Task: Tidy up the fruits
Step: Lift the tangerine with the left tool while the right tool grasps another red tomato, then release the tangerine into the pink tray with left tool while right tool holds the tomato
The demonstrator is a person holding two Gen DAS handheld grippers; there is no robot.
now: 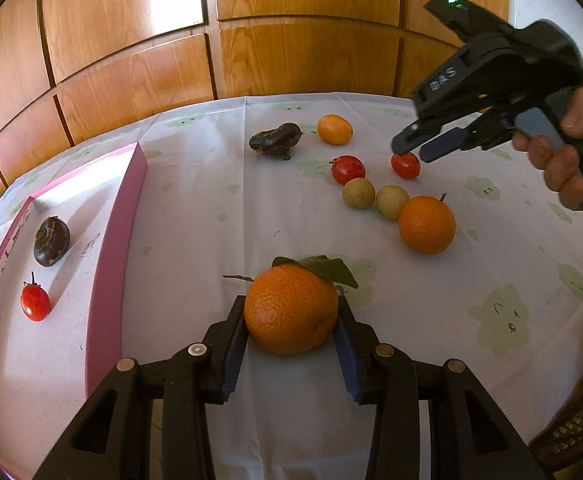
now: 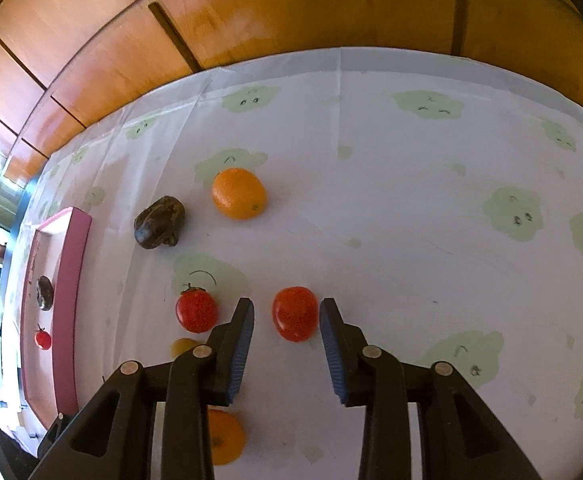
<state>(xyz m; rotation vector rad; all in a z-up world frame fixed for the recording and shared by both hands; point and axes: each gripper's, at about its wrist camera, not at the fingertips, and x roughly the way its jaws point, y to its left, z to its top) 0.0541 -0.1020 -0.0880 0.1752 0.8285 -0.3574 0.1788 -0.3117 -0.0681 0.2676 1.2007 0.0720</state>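
Left claw [image 1: 291, 316] pinches the leafy orange [image 1: 290, 307] low over the worktop [image 1: 211, 208]. Right claw [image 2: 286, 320] spread, straddling a red tomato [image 2: 294, 313] (pads not yet touching). Centre it, close gently; carry both to the pink tray [image 1: 109, 240].

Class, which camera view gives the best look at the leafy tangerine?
The left wrist view: the leafy tangerine sits whole and close between the left tool's pads. The right wrist view shows no leafy one, only an orange fruit partly hidden behind its fingers.
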